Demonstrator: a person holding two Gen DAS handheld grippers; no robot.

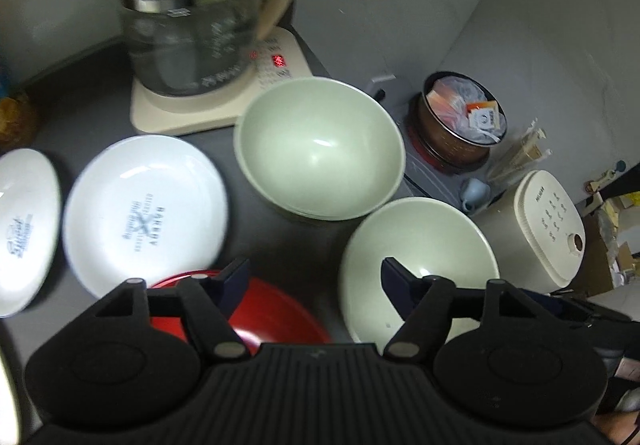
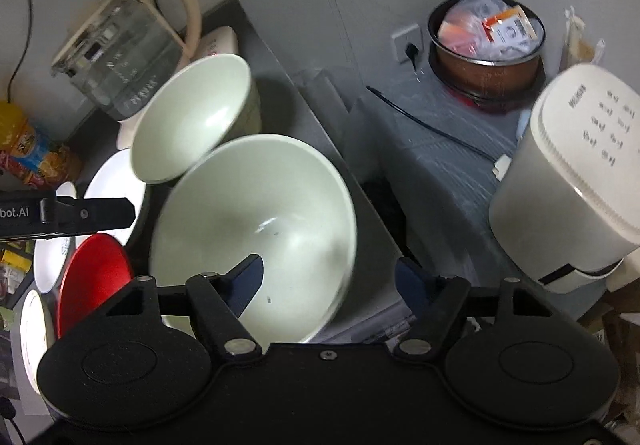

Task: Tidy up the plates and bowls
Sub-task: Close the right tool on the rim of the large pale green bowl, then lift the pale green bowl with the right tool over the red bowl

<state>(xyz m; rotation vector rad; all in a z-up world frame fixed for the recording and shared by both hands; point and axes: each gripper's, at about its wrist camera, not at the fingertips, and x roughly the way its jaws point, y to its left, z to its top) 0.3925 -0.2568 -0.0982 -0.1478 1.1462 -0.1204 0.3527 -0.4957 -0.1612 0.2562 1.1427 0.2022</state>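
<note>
Two pale green bowls stand on the dark counter: a far one [image 1: 320, 149] [image 2: 196, 121] and a near one [image 1: 416, 265] [image 2: 256, 229]. A white plate with blue print [image 1: 144, 213] lies left of them, another white plate [image 1: 24, 229] further left, and a red plate [image 1: 256, 309] [image 2: 96, 277] in front. My left gripper [image 1: 314, 277] is open and empty, above the red plate and the near bowl's left rim. My right gripper [image 2: 330, 279] is open and empty, its left finger over the near bowl's rim, its right finger outside.
A glass kettle [image 1: 192, 29] on a cream base stands at the back left. A brown pot [image 1: 460, 125] full of packets and a white rice cooker [image 1: 536, 233] sit at the right, past the counter edge. Snack packets [image 2: 28, 153] lie far left.
</note>
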